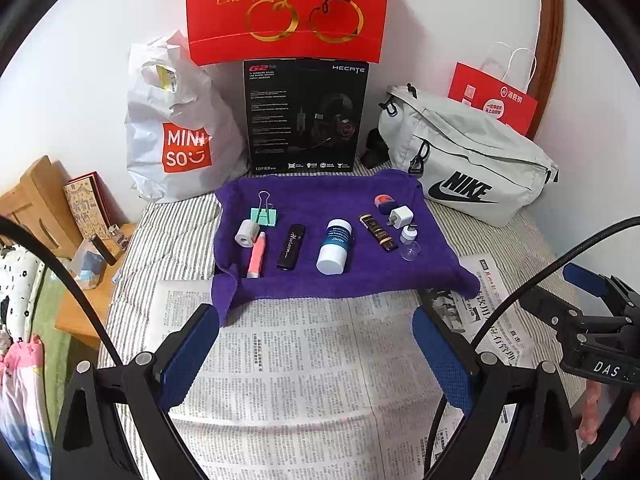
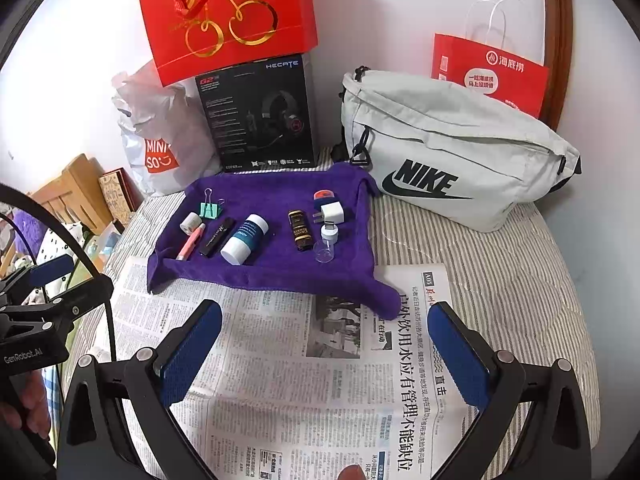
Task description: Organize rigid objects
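Left wrist: left hand-held gripper (image 1: 316,318) wide, empty, over newspaper (image 1: 304,380); purple towel (image 1: 336,280) just ahead holds binder clip (image 1: 264,214), white bottle (image 1: 335,246), charger (image 1: 400,216). Right wrist: right hand-held gripper (image 2: 325,316) wide, empty; towel's near edge overlaps newspaper, bare paper between fingers.

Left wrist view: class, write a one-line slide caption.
Open left gripper over newspaper, facing small items on a purple towel.
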Demonstrator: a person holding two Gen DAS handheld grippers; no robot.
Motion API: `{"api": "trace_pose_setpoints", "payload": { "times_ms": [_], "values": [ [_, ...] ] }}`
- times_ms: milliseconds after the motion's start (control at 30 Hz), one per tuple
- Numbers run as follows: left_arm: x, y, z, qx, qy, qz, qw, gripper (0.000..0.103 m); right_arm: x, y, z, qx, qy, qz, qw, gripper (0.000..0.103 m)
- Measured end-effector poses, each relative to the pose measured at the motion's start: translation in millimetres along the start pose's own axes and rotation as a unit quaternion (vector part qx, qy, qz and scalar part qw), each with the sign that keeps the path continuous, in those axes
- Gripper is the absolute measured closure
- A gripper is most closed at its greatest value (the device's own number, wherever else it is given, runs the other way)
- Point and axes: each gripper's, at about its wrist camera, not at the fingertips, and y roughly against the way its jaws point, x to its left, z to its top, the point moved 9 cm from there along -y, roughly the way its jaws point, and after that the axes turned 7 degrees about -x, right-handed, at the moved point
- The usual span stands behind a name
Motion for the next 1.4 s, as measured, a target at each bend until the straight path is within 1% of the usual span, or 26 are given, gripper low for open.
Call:
{"api": "trace_pose_setpoints", "payload": {
  "times_ms": [333,733,1400],
  "values": [
    [3.1,1.8,-2.2,0.002,0.011,-0.001,0.9999,0.005,6.9,6.2,-2.3,0.001,0.017,-0.003,1.0,0.001],
    [13.4,5.3,-5.0,0.006,0.02,0.01,0.9997,0.005,11.1,10.8,-0.6,-0.002,0.021,-0.002,1.0,0.001],
    [13.0,10.3,-7.9,0.006,0.016,0.017,0.9997,0.005,15.2,13.5,-2.8,0.001,0.025,-0.005,1.0,0.001]
  ]
}}
